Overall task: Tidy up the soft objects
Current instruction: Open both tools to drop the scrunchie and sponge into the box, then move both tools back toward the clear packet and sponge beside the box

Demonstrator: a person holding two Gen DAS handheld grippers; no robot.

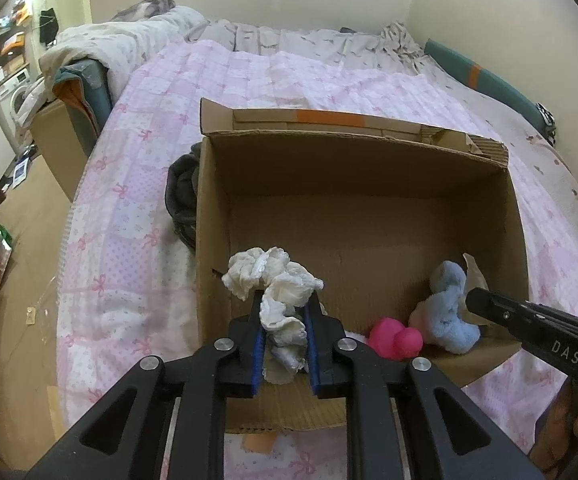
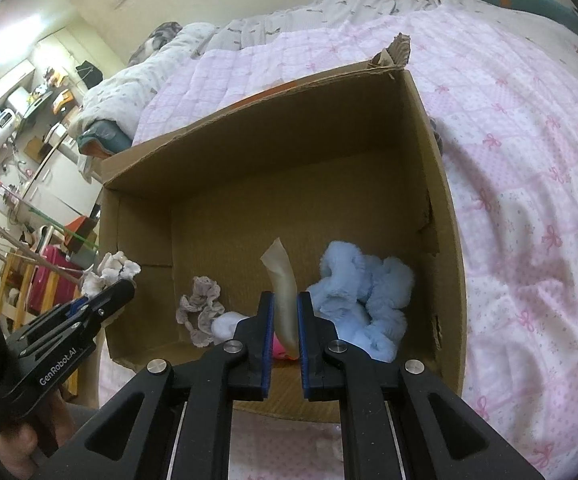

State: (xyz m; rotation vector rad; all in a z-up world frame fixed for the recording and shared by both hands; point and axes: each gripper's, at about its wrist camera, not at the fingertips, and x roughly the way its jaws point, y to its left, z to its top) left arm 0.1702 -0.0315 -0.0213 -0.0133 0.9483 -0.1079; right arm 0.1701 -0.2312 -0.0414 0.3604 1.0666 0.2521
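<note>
An open cardboard box [image 1: 369, 184] sits on the pink bed; it also shows in the right wrist view [image 2: 249, 128]. My left gripper [image 1: 283, 304] is shut on a crumpled white frilly cloth [image 1: 273, 280], held over the box's near left edge. My right gripper [image 2: 285, 300] is shut on a beige rubbery piece [image 2: 283, 280], held over the box's near side. In the box lie a fluffy light-blue cloth [image 2: 365, 296], a pink rubber toy [image 1: 395, 342], a grey lace scrunchie [image 2: 201, 312] and a white soft ball [image 2: 227, 326].
A dark garment [image 1: 181, 200] lies against the box's left outer wall. The pink quilt [image 1: 137, 200] covers the bed, with pillows and a rumpled blanket [image 1: 129, 44] at the far end. Shelves and clutter [image 2: 29, 120] stand left of the bed.
</note>
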